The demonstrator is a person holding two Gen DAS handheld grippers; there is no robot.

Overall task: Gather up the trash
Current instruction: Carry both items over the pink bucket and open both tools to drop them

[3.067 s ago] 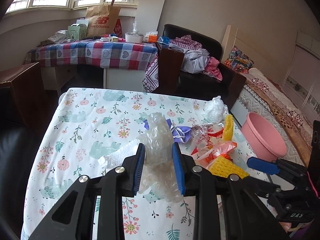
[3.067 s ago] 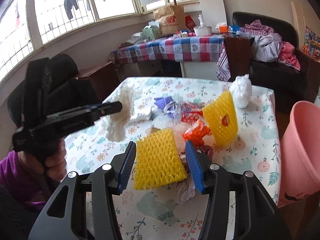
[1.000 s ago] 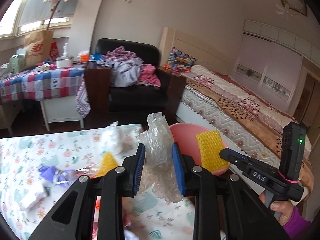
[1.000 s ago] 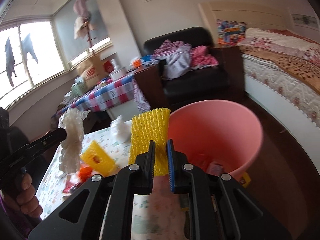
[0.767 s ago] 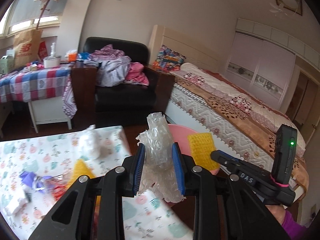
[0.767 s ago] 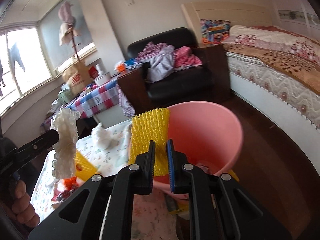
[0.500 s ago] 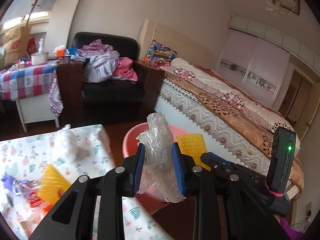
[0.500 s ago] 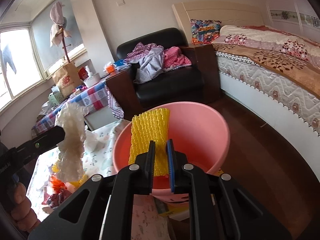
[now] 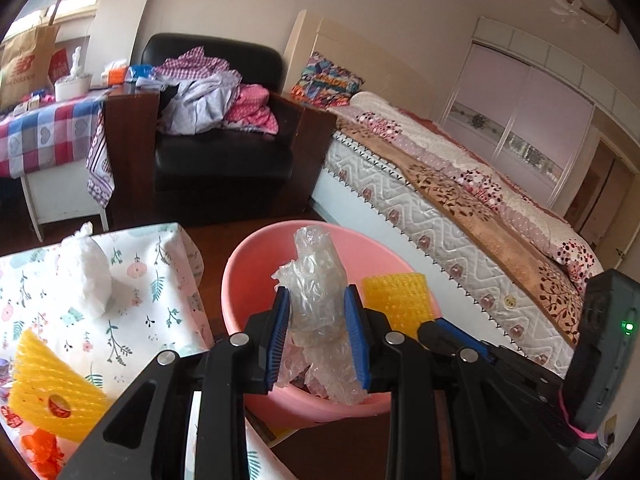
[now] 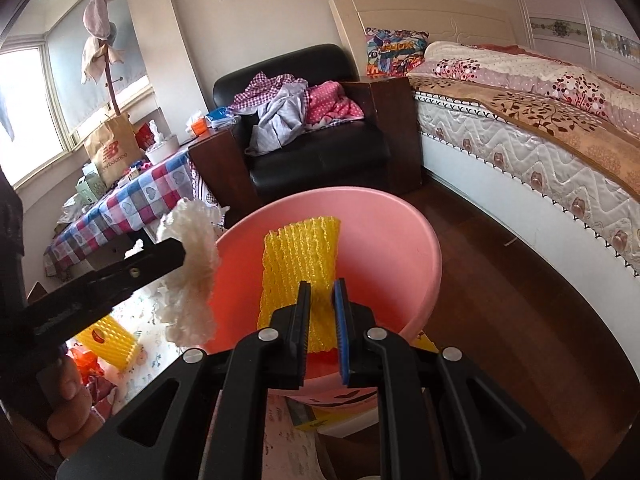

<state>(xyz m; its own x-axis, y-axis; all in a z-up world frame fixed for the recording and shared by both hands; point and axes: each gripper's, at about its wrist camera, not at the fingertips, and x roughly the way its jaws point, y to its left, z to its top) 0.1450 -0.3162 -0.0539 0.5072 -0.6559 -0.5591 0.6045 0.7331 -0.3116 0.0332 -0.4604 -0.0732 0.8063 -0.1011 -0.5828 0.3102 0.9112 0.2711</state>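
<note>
My left gripper (image 9: 316, 300) is shut on a crumpled wad of clear bubble wrap (image 9: 316, 280), which hangs over the open pink bin (image 9: 256, 256). My right gripper (image 10: 322, 284) is shut on a yellow foam net sleeve (image 10: 300, 252), held over the same pink bin (image 10: 384, 224). In the right wrist view the left gripper (image 10: 182, 254) reaches in from the left with the bubble wrap (image 10: 192, 264) at the bin's rim. In the left wrist view the yellow sleeve (image 9: 396, 300) shows at the right, above the bin's far side.
The floral-cloth table (image 9: 152, 300) at the left carries a white knotted bag (image 9: 86, 276), another yellow foam sleeve (image 9: 48, 396) and orange scraps (image 9: 40, 448). A black armchair (image 9: 216, 152) with clothes, a bed (image 9: 460, 208) and dark wood floor (image 10: 500, 280) surround the bin.
Both grippers have swung from the table toward the pink bin and dropped lower over it. The bubble wrap and the yellow sleeve now hang above the bin's opening.
</note>
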